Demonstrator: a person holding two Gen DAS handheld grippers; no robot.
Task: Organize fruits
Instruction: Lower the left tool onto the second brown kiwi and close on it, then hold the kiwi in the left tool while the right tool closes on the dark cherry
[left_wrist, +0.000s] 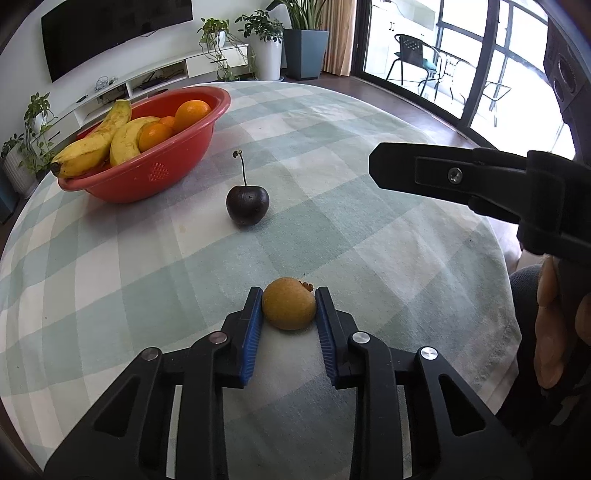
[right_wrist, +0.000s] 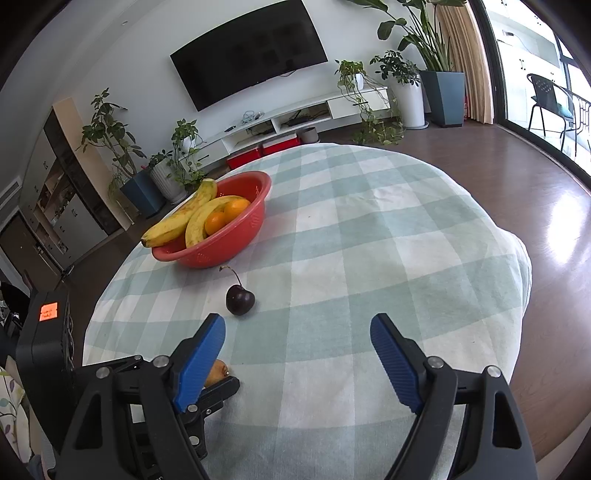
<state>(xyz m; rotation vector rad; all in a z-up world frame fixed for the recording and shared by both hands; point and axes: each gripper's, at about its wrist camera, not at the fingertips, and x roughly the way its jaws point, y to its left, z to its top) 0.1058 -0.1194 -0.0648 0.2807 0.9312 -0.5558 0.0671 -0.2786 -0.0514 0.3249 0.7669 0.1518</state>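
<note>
On the counter (right_wrist: 406, 229), covered with a green and white checked cloth, the right half is bare up to the rounded edge, beyond which the wooden floor (right_wrist: 535, 184) shows. Near the front edge the left gripper (left_wrist: 289, 314) has its blue jaws pressed on both sides of a small yellow-brown fruit (left_wrist: 289, 309) that rests on the cloth. A dark cherry (left_wrist: 247, 204) with its stem upright stands between this fruit and the red basket (left_wrist: 155, 173), apart from both. The basket sits near the far left edge and holds two bananas (left_wrist: 99, 138) and some oranges (left_wrist: 192, 114). The right gripper (right_wrist: 297, 354) hangs above the cloth with jaws wide apart, holding nothing.
</note>
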